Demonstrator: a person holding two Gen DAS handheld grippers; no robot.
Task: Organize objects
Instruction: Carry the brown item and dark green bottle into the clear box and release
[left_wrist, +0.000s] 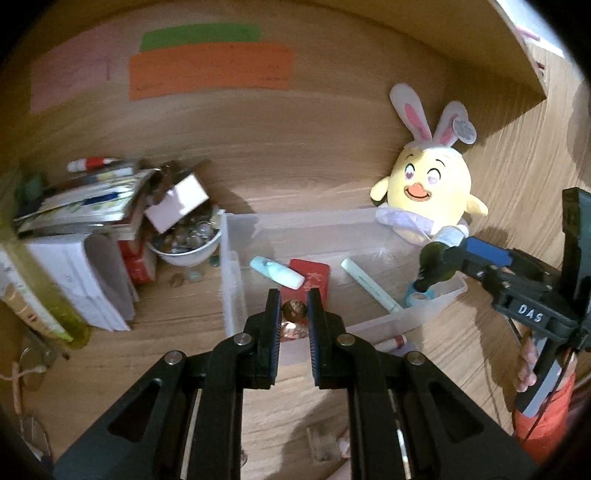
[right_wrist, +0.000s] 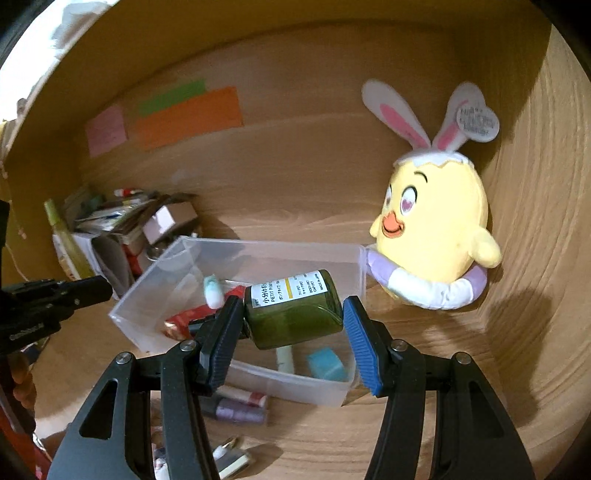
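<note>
The clear plastic bin (right_wrist: 177, 273) stands open-topped with bare floor along its back wall, hemmed by the yellow plush chick (right_wrist: 432, 236) touching its right end and the heap of books and boxes (left_wrist: 85, 240) just beside its left.

Stack of books and papers (left_wrist: 79, 206) at left of left wrist view: smeared by motion blur, titles unreadable. Contents of white bowl (left_wrist: 188, 245) beside it: glinting small items, kind not determinable. Red card (left_wrist: 312, 280) in clear plastic bin (left_wrist: 236, 254): lower part hidden behind gripper fingers, lettering cut short. Small round brown object (left_wrist: 293, 309) between left gripper (left_wrist: 293, 308) tips: too blurred to identify; contact with pads not resolvable. Hang tag (right_wrist: 477, 122) on plush chick (right_wrist: 436, 236): print too small to read. Green bottle (right_wrist: 295, 314) label: partly legible only, remainder turned away. Items at bottom edge of right wrist view: cropped, blurred, unidentifiable. Person's hand (left_wrist: 526, 369): mostly hidden behind gripper handle.
</note>
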